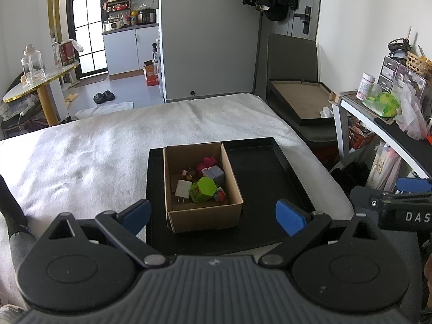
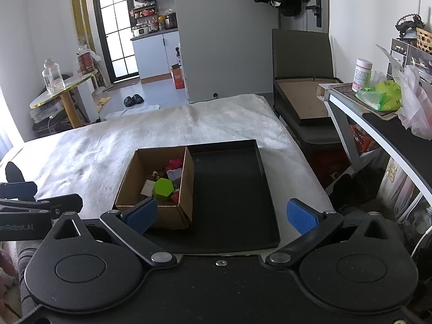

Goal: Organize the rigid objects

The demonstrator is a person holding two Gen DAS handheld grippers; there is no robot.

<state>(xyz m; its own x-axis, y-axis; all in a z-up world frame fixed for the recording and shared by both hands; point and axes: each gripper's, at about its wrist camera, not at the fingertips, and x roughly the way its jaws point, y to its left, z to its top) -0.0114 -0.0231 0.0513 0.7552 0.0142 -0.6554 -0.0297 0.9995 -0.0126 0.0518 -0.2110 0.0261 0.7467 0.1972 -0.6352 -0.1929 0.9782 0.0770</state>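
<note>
Both grippers agape, cardboard box — full

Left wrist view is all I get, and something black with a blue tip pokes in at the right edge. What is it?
Observer: That is the right gripper. Its own camera shows its fingers spread wide with nothing between them.
Visitor: Where is it aimed?
Observer: At the black tray, mostly the bare right half. The cardboard box sits left of its centre.
Visitor: Anything on the box's far side?
Observer: Its right outer wall is plain cardboard, and nothing leans on it.
</note>
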